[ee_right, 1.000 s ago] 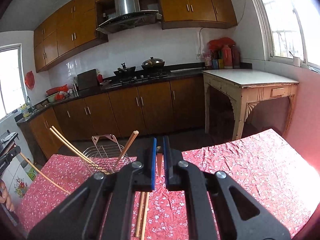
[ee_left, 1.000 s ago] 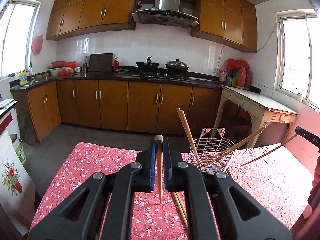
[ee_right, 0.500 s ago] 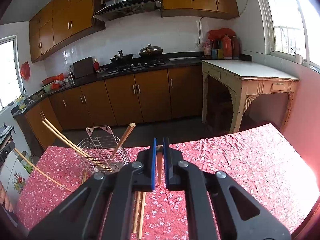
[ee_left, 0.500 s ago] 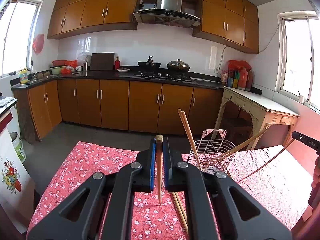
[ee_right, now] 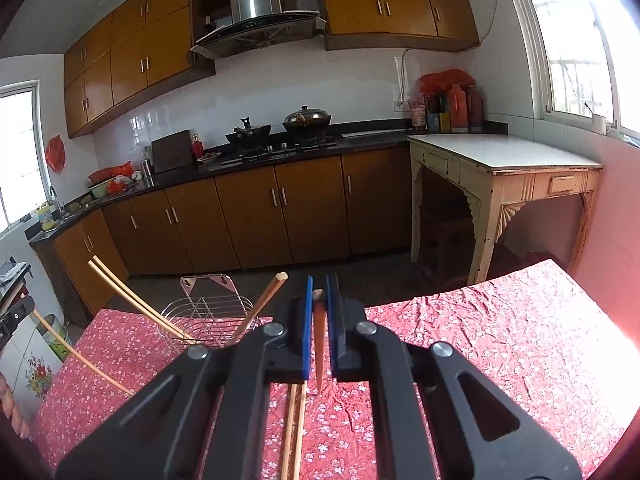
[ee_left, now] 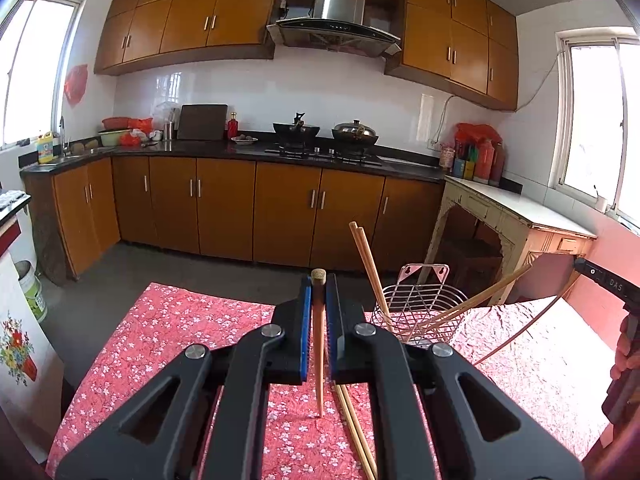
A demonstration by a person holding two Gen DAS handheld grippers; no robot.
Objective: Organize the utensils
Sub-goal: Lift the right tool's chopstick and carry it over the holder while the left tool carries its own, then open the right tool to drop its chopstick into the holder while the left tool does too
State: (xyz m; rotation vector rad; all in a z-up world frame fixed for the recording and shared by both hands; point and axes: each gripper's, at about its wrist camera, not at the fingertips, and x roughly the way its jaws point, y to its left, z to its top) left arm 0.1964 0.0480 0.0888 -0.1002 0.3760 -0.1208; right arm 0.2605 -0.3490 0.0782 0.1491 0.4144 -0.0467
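My left gripper (ee_left: 318, 300) is shut on a wooden chopstick (ee_left: 319, 344) that hangs tip down above the red floral tablecloth (ee_left: 168, 320). My right gripper (ee_right: 319, 304) is shut on another chopstick (ee_right: 319, 354), also tip down. A wire utensil basket (ee_left: 416, 312) stands on the table right of my left gripper, with several chopsticks (ee_left: 370, 268) leaning in it. It also shows in the right wrist view (ee_right: 208, 318), to the left. Two chopsticks (ee_left: 354, 428) lie on the cloth below my left gripper; they also show in the right wrist view (ee_right: 294, 428).
The other gripper and hand show at the right edge (ee_left: 608, 280) with its chopstick (ee_left: 524, 328) slanting down. Kitchen cabinets (ee_left: 224, 208) and a cream side table (ee_left: 520, 216) stand beyond the table's far edge.
Both grippers have lowered and tilted down a little, each still holding its chopstick. The basket and the loose chopsticks have not moved.
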